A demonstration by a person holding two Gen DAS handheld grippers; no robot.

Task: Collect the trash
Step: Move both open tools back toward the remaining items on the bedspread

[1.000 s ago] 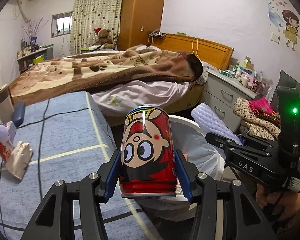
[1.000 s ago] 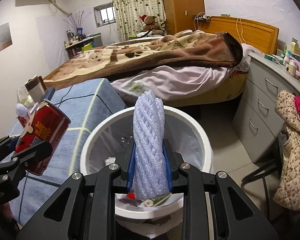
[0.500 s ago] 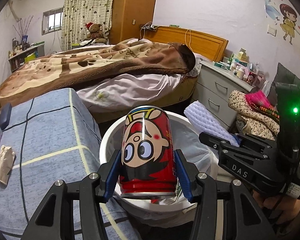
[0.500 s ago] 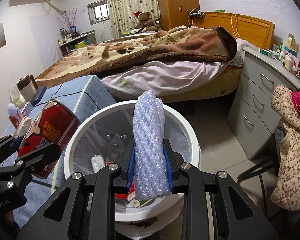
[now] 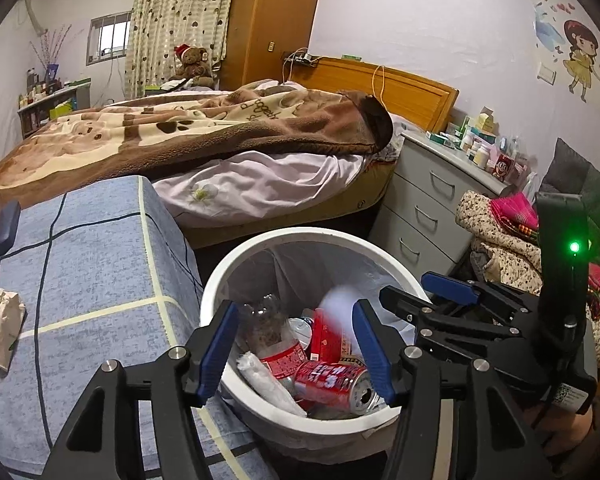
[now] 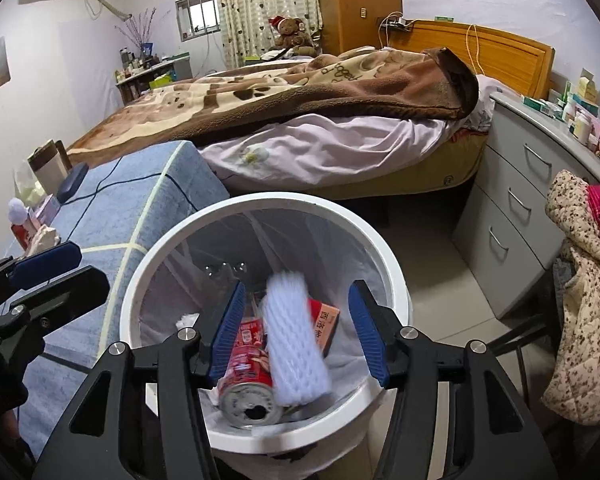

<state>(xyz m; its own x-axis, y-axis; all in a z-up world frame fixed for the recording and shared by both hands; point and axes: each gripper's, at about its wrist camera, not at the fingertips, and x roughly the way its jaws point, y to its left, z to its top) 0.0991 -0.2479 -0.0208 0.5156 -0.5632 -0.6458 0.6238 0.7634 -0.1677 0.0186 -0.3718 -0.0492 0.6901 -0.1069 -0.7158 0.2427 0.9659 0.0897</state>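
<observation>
Right wrist view: we find the right gripper [image 6: 296, 332] over the round white plastic bin with a clear liner [image 6: 388, 280]. Its jaws have just been opening and hold nothing; the white foam mesh sleeve [image 6: 296, 340], blurred, appears to be dropping in between them. The left gripper [image 5: 296, 350] has likewise just been opening, standing wide and empty over the near rim. We judge release complete; both tongs should lift straight clear of the liner. Inside lie a red drink can with a silver top [image 5: 334, 386], a clear plastic bottle [image 5: 264, 326] and a red carton [image 6: 325, 328]. A crumpled paper bag [image 5: 2, 328] waits on the blue cover, far left.
</observation>
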